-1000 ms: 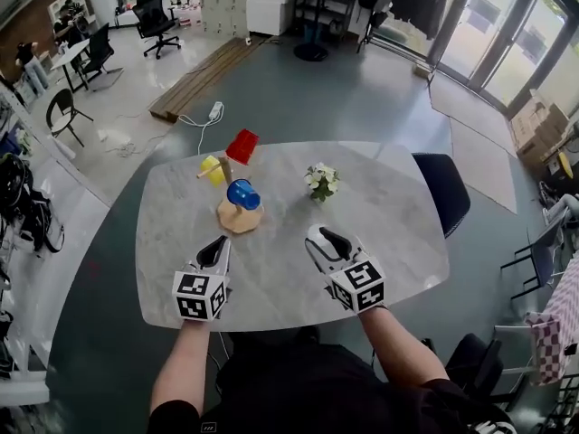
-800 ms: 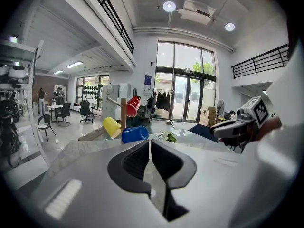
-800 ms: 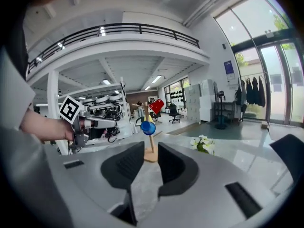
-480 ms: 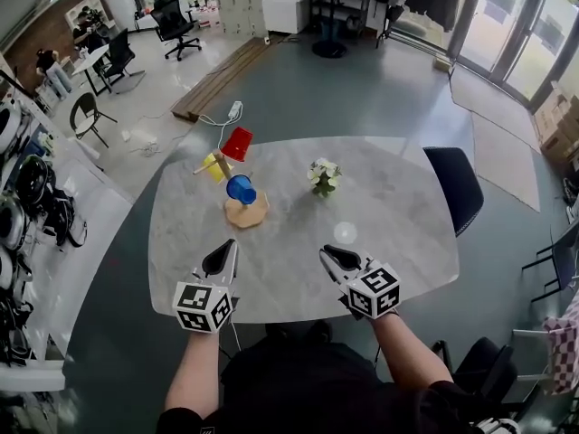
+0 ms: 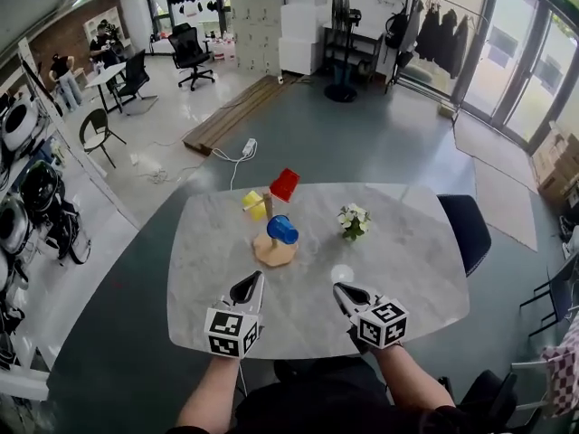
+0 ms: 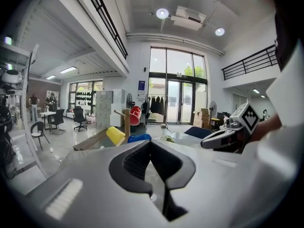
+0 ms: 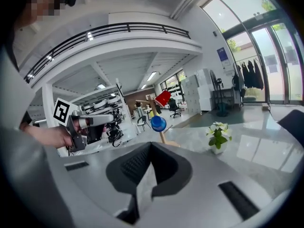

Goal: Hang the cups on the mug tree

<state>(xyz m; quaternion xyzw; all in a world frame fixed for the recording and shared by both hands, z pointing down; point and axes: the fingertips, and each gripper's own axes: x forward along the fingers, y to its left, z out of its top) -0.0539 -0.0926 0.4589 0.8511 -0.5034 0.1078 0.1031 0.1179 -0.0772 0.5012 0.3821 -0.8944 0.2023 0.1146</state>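
Head view looks down on the mug tree (image 5: pixel 274 250) standing on the table (image 5: pixel 407 242). All three cups hang on it: the red cup (image 5: pixel 284 184) at its top, the yellow cup (image 5: pixel 253 204) on its left, the blue cup (image 5: pixel 281 230) low on its near side. A flower pot (image 5: pixel 353 220) stands right of the tree. Nearer me than the tree, my left gripper (image 5: pixel 255 279) is closed and empty. My right gripper (image 5: pixel 342 289), nearer and to the tree's right, has just been closing and now pinches nothing.
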